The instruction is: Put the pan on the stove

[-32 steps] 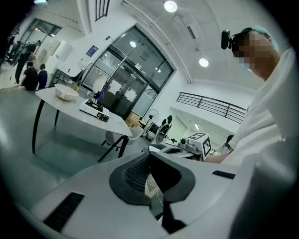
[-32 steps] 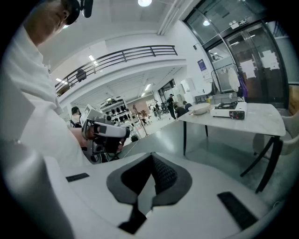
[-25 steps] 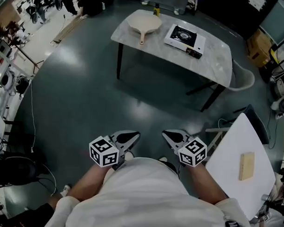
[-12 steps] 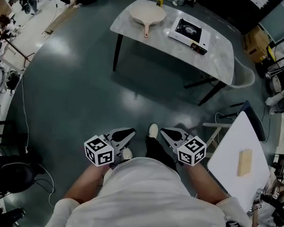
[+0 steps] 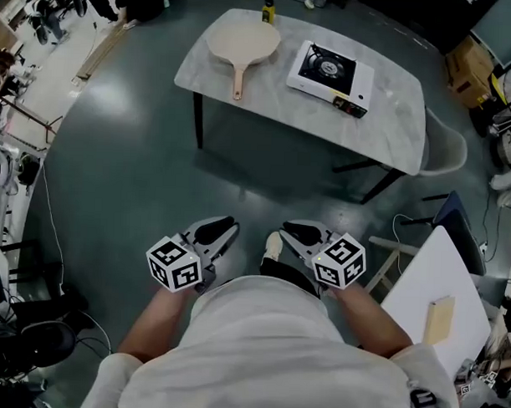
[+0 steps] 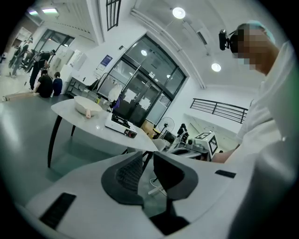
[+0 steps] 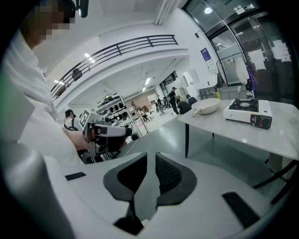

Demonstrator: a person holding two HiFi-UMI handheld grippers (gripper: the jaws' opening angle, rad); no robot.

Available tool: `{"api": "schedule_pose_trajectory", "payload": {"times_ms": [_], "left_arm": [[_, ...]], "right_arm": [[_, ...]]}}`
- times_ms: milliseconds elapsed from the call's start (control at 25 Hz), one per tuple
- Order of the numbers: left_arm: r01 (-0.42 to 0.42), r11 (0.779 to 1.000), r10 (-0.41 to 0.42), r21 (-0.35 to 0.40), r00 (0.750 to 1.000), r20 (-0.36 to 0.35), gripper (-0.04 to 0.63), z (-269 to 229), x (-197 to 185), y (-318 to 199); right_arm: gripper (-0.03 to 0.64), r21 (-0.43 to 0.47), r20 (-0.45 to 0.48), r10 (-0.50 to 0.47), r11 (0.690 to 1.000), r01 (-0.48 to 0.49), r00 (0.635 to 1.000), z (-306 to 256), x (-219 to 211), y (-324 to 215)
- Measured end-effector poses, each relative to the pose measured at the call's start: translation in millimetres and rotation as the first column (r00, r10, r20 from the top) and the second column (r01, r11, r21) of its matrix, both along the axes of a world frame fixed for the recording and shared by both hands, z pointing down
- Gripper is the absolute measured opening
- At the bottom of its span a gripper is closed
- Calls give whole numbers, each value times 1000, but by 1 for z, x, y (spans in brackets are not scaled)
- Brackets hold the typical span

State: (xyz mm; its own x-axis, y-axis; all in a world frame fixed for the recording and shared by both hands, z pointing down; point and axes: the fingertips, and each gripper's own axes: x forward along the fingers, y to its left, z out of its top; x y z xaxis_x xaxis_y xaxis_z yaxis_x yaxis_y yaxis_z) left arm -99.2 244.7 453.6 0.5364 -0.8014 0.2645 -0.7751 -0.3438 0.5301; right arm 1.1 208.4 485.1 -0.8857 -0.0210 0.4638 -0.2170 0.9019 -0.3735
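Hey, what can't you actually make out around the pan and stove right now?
- Stove dial setting: head view, too small.
- Bottle label: head view, too small, near the top edge.
- Chair: head view, mostly hidden by the table.
- Pan underside: every view, it lies on the table.

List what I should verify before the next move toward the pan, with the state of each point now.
1. Pan lies on the table, apart from the stove, handle toward the person: ok.
2. Stove top is free to take the pan: ok.
3. Left gripper is empty; its jaws have just been opening and stand slightly apart with nothing between them: ok.
4. Right gripper is empty, jaws slightly apart: ok.
5. Grippers are near enough to take the pan: not ok; both are close to the person's body, far from the table.
6. Stove is switched off: cannot tell.
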Motion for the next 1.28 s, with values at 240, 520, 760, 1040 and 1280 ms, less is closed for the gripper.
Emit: {"api": "schedule_pose_trajectory", "payload": {"times_ms": [240, 520, 760, 1040, 1280], "left_arm": [[47, 997, -37, 63, 988, -148, 71, -25, -25, -95], [110, 994, -107, 6, 981, -160, 84, -12, -90, -176], [80, 997, -81, -11, 969, -233, 150, 15, -157, -253], [-5, 996, -26, -91, 942, -334, 252, 64, -225, -353], [-84, 983, 5, -166, 904, -428, 281, 107, -243, -419]], "right_arm": [[63, -31, 9, 30, 999, -30, 999, 7, 16, -85], [64, -72, 11, 87, 994, -86, 996, 17, 9, -150], [64, -43, -22, 190, 981, -191, 982, 9, -7, -206], [64, -51, -25, 354, 933, -355, 935, -10, -56, -272], [64, -63, -65, 471, 878, -474, 880, -6, -80, -292]]}}
